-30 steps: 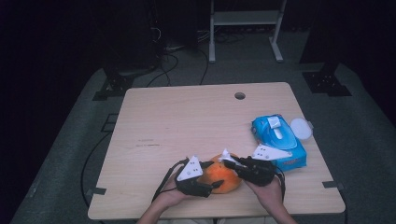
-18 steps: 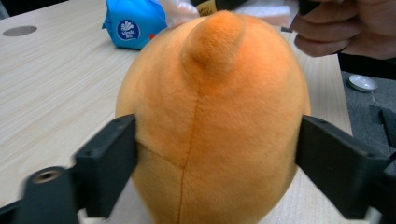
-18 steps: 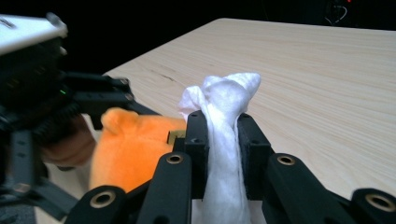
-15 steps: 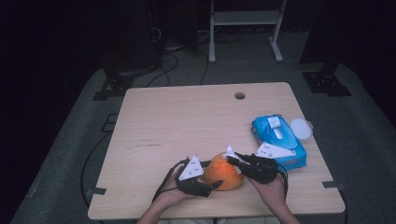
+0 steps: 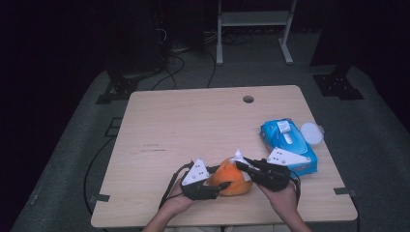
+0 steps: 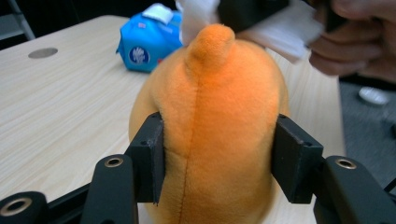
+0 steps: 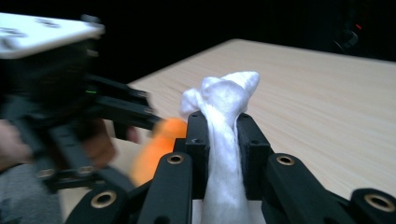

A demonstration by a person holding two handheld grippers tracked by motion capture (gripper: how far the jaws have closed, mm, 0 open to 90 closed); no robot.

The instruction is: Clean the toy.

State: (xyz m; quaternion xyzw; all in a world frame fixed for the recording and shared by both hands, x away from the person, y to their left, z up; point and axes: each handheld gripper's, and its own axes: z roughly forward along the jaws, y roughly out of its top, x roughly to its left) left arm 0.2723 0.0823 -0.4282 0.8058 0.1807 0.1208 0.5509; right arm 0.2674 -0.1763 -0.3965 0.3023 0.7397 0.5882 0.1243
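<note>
An orange plush toy (image 5: 231,180) sits near the table's front edge between both hands. My left gripper (image 5: 218,185) comes at it from the left. In the left gripper view its jaws have just been closing, and both pads press into the sides of the orange plush toy (image 6: 215,116). My right gripper (image 5: 241,163) reaches in from the right and is shut on a bunched white wipe (image 5: 238,155). The wipe (image 7: 224,93) sticks up between the pads (image 7: 198,135) and hangs just above the toy's top.
A blue pack of wet wipes (image 5: 285,142) lies right of the hands, with a round white lid (image 5: 312,134) beside it. The wooden table (image 5: 193,125) has a cable hole (image 5: 248,99) near its far edge. Dark floor and a shelf frame lie beyond.
The left gripper's jaws have drawn in onto the plush toy's sides. The right gripper with the wipe has barely shifted.
</note>
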